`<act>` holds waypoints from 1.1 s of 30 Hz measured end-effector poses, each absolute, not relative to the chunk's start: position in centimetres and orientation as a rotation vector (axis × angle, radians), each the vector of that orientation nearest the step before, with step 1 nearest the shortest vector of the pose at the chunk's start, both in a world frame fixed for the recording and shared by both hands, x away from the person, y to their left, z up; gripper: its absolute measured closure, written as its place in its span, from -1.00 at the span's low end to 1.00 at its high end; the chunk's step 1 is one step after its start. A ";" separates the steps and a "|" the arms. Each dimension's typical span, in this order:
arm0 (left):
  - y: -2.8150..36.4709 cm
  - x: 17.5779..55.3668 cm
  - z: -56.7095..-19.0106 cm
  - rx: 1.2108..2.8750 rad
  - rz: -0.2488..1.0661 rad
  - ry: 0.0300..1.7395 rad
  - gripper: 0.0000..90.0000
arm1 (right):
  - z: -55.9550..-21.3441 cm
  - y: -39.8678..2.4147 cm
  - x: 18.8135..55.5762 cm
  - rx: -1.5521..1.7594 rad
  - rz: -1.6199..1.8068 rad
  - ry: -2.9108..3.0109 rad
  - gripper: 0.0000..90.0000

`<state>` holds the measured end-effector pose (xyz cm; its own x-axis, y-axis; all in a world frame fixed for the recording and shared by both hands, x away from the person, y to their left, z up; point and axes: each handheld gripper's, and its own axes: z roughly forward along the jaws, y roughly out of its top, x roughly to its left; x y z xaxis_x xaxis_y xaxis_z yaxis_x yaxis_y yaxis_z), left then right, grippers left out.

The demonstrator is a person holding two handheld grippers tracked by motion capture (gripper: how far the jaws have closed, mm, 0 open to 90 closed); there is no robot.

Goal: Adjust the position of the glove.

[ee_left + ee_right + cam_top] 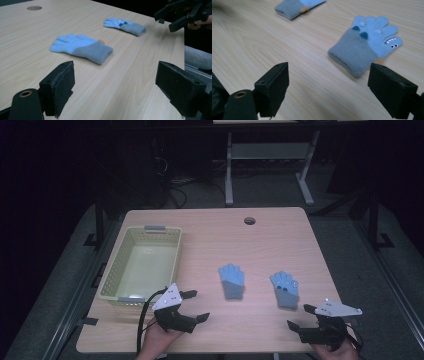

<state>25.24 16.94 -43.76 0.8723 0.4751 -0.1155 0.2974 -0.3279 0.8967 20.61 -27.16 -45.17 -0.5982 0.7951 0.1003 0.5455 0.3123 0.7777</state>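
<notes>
Two small blue knit gloves with grey cuffs lie flat on the wooden table [280, 235], fingers pointing away. The plain left glove [232, 281] [80, 47] [294, 6] lies ahead and to the right of my left gripper [196, 305] [115, 87], which is open and holds nothing. The right glove [285, 289] [125, 25] [364, 45], with a monster face and dark spots, rests just beyond my right gripper [300, 317] [328, 90]. That gripper is open too and holds nothing; the left gripper view catches it [166, 21] at the upper right.
A pale yellow plastic basket [111, 266] with nothing in it stands on the left part of the table, just behind the left gripper. A round cable hole [249, 220] sits near the far edge. A white desk frame [229, 170] stands on the floor beyond.
</notes>
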 end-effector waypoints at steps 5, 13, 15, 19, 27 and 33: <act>16.9 25.3 -43.8 1.947 0.184 0.588 -0.66 | -45.1 -27.2 20.6 1.207 1.193 2.274 -0.64; 17.0 25.0 -43.2 1.941 0.199 0.575 -0.66 | -44.8 -27.0 21.1 1.203 1.219 2.282 -0.66; 17.1 25.0 -43.1 1.936 0.202 0.575 -0.66 | -44.6 -26.9 21.3 1.203 1.206 2.292 -0.66; 17.0 24.9 -43.1 1.944 0.209 0.564 -0.66 | -44.4 -26.7 22.0 1.211 1.199 2.310 -0.66; 17.2 24.8 -42.9 1.945 0.229 0.557 -0.66 | -43.7 -26.0 24.0 1.235 1.148 2.348 -0.66; 17.3 25.1 -42.9 1.936 0.237 0.566 -0.67 | -42.5 -25.2 25.8 1.171 1.109 2.367 -0.64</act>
